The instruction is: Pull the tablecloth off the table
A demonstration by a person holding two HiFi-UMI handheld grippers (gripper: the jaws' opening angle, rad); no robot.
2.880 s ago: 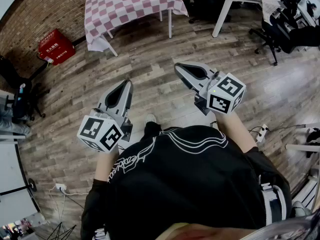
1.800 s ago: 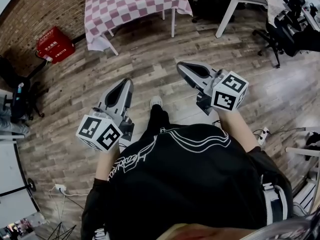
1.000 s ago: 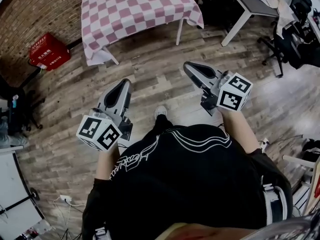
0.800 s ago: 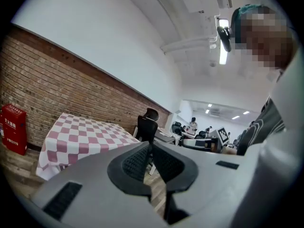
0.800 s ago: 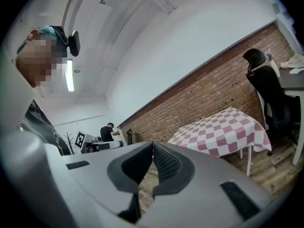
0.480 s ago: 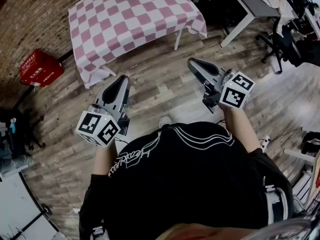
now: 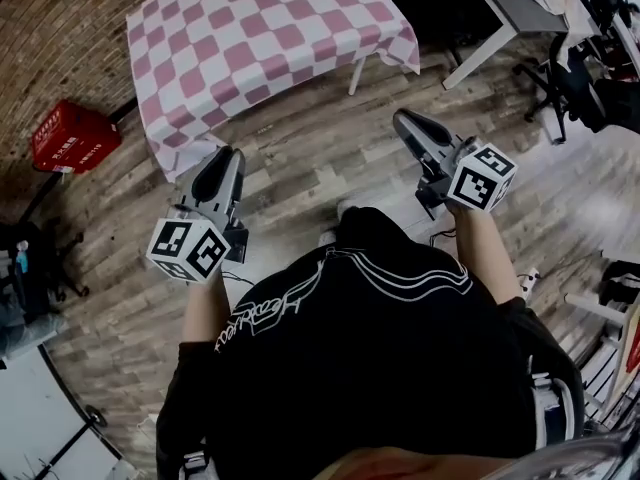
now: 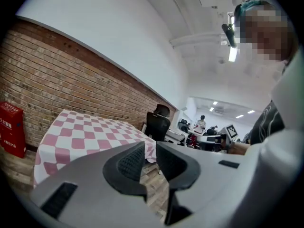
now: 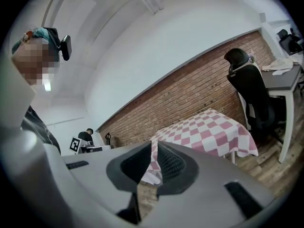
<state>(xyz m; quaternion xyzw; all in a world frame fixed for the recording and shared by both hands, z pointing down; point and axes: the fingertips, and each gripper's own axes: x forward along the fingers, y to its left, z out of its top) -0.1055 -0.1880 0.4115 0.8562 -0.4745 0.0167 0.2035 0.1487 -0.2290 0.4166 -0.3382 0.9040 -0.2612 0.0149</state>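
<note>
Room: wood-plank floor [image 7: 300,158], with a brick wall [image 7: 60,18] running from 9 to 12 o'clock in the head view.
Tablecloth [image 7: 260,38]: pink-and-white checks, spread over the whole table top at 11 o'clock from the person [image 7: 370,348]. Its edges hang down on every side that shows.
Table leg [image 7: 355,73]: white, visible under the cloth's near right corner.
Left gripper [image 7: 222,154]: at 10 o'clock, aimed at the cloth's near left corner and not touching it. Its jaws have just been opening and stand a narrow slit apart, with nothing between them; its own view [image 8: 149,148] shows the same.
Right gripper [image 7: 405,118]: at 1 o'clock, jaws pressed together and empty. It points toward the cloth's right side across bare floor, as its own view [image 9: 154,147] also shows.
Red crate [image 7: 68,138]: on the floor at 9 o'clock, left of the table, near the wall.
White desk [image 7: 500,8]: at 1 o'clock, right of the table.
Black office chair [image 9: 249,89]: stands at that desk.
</note>
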